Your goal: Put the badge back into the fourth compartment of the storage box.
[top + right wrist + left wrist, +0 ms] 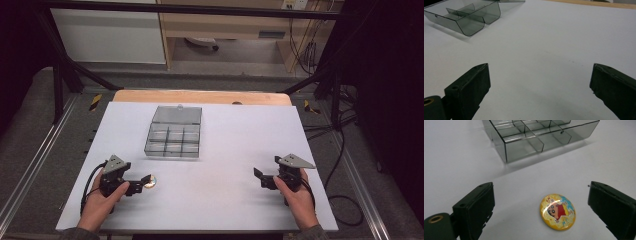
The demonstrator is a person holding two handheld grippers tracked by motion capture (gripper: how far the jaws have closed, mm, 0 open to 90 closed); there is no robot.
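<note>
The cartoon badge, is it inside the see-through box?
No, the cartoon badge lies on the white table, apart from the box.

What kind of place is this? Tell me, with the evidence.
Probably a lab recording station: a white-covered table inside a black metal frame, loose cables on the floor, and a person holding the left gripper and the right gripper.

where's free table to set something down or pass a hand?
Widest bare patch: between the left claw and right claw, in front of the compartment box. Also bare right of the box, to the table edge. Crowded only at the left claw, jaws open around the round badge.
</note>
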